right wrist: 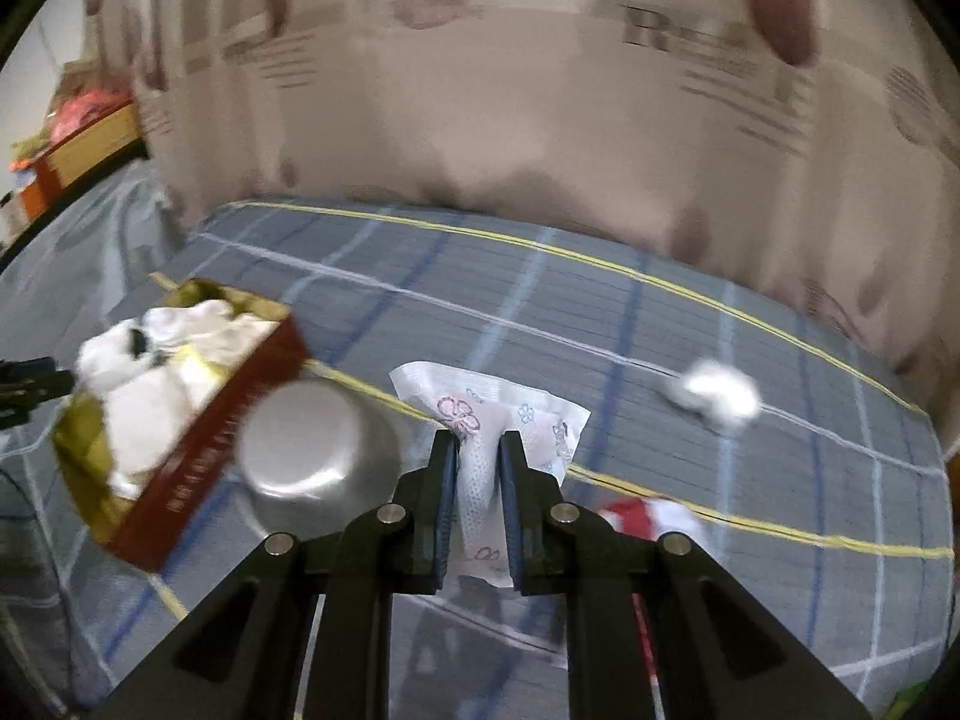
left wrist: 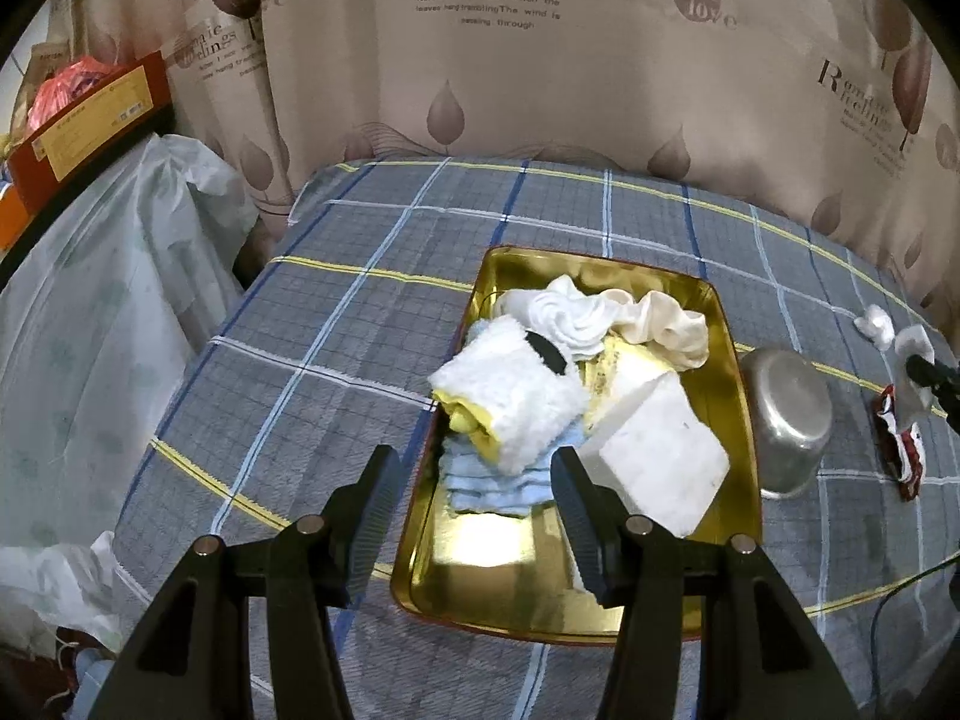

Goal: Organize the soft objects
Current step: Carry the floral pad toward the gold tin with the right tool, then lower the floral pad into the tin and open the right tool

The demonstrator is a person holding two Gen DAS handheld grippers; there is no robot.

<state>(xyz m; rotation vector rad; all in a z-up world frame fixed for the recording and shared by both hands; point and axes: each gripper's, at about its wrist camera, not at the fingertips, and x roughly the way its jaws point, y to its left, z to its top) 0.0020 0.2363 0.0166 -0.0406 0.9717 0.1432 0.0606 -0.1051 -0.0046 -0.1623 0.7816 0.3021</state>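
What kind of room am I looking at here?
Probably a bedroom at home: a plaid bedsheet over a soft surface, a printed curtain right behind it, and boxes stacked beside it.

Both wrist views downward, sharing tray (left wrist: pixel 735 360).

From my right wrist camera nearly everything smears: the curtain (right wrist: pixel 540 90) lettering is unreadable, the gold tray (right wrist: pixel 198 450) and its cloths run together, and the white wad (right wrist: pixel 720 393) on the bedspread (right wrist: pixel 660 330) is only a fuzzy blob. The red-and-white item (right wrist: pixel 648 513) is half hidden behind my right gripper (right wrist: pixel 480 441). In the left wrist view the right gripper (left wrist: pixel 930 372) is cut off at the frame edge, and the blue cloth (left wrist: pixel 498 480) lies mostly buried under the rolled white towel (left wrist: pixel 516 396).
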